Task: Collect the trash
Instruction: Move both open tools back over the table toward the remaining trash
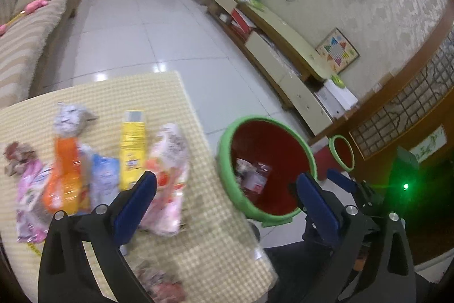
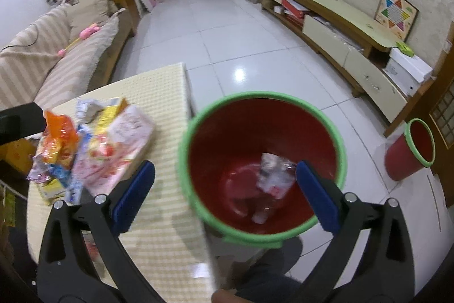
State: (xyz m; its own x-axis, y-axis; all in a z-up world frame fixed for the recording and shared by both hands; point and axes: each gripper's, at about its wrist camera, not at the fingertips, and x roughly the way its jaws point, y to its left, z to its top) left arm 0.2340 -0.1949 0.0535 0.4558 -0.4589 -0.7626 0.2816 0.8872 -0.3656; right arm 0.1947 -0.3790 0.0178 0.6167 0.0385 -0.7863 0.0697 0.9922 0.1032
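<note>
Mostly blurred wrappers [image 1: 93, 169], bin [image 2: 262, 169] contents (indistinct)

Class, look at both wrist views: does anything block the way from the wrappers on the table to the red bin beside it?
Nothing visible does. The wrappers lie loose on the checked table, and the red bin stands right at the table's edge with its mouth open and uncovered. Some trash already lies at its bottom, leaving plenty of room.
</note>
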